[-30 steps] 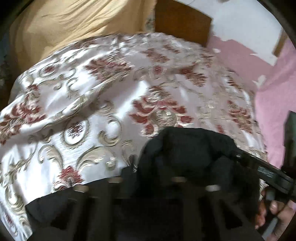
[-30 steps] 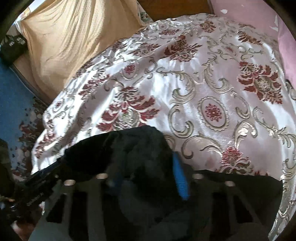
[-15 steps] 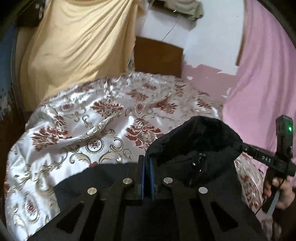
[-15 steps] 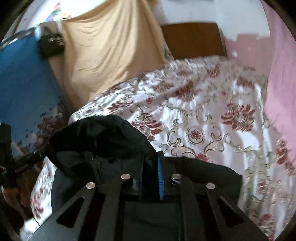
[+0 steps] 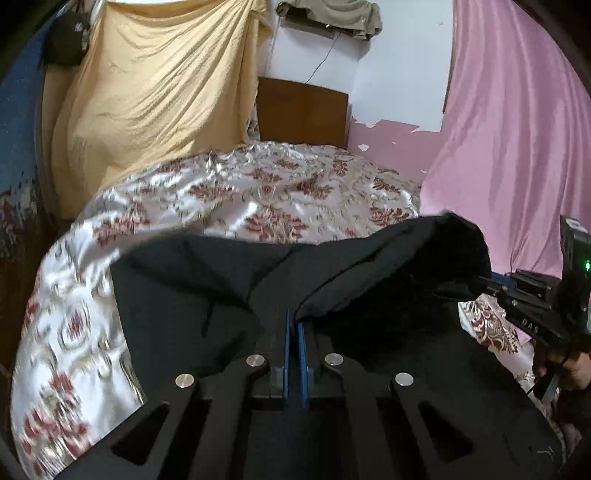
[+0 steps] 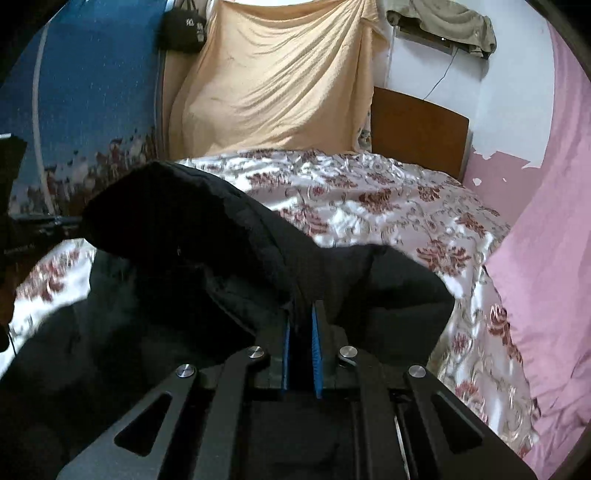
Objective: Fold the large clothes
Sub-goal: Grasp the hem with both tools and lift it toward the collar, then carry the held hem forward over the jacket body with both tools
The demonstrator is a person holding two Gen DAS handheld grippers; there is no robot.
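Nearest to each camera, a black garment fills the lower part of the view. The left gripper has its blue-padded jaws pressed together on a fold of this cloth. The right gripper is clamped on another fold in the same way, with the cloth coming out between its pads. In the left view the right gripper also shows at the right edge, with a green light on its body and a hand around its handle below.

The garment is held up between the two grippers and above the bed. Its long axis runs across, from one gripper to the other. The upper edge rises to a rounded bulge, maybe a hood or a collar; I cannot tell which. The rest hangs down and hides the near part of the bed.

The bed has a shiny white cover with red flowers and gold scrolls, a little wrinkled. Behind it stands a brown wooden headboard. To its left a yellow cloth hangs over the wall, and further left there is a blue cloth with a black bag above it. On the right a pink curtain falls down. The white wall has peeled pink paint low down, and a grey-green cloth lies on a shelf near the top.
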